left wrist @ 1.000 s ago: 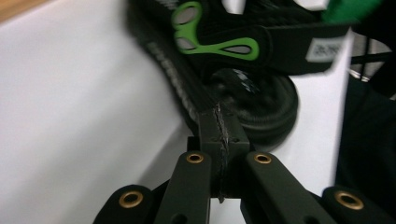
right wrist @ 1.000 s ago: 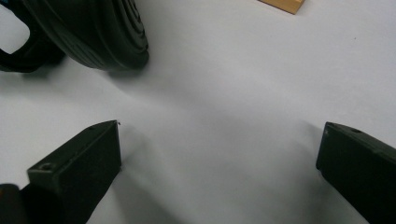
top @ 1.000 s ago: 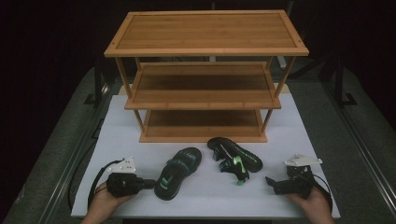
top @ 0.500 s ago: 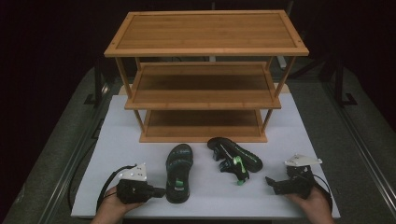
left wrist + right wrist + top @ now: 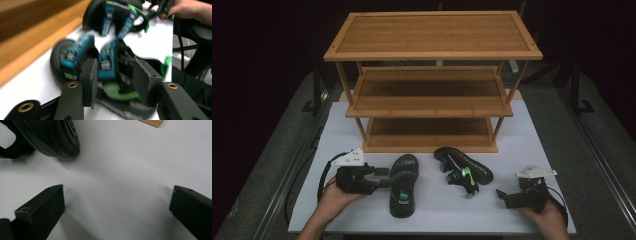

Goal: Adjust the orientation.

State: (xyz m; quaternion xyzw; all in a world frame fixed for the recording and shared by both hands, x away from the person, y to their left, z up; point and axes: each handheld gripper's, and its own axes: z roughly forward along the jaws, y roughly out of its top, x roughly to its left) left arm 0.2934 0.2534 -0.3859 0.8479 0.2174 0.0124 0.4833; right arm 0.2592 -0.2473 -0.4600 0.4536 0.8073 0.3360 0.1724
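Sandal, left-hand one of a pair [image 5: 403, 185]: black sole, blue and green straps, lying sole-down on the white bench top [image 5: 427, 210], toward the near edge and left of centre, its length running from near edge toward the rack. Left gripper [image 5: 384, 176]: held in the person's left hand [image 5: 329, 202] near the bench's near-left corner, pointing right at the sandal's side; in the left gripper view its jaws stand part open on either side of the sandal's strapped middle, and the blur leaves it unclear whether the pads press the sandal or only flank it. Second sandal [image 5: 463, 168]: same make, tipped on its side with a green strap showing, right of centre, apart from the first and just in front of the rack's lower shelf. Wooden rack [image 5: 433, 82]: three tiers, standing at the far half of the bench, all tiers bare. Right gripper [image 5: 504, 197]: held in the person's right hand [image 5: 546, 216] near the near-right corner, resting low over the bench; in the right gripper view its jaws are spread wide with bare white surface between them, holding nothing, the second sandal's black sole ahead of them at the upper left.
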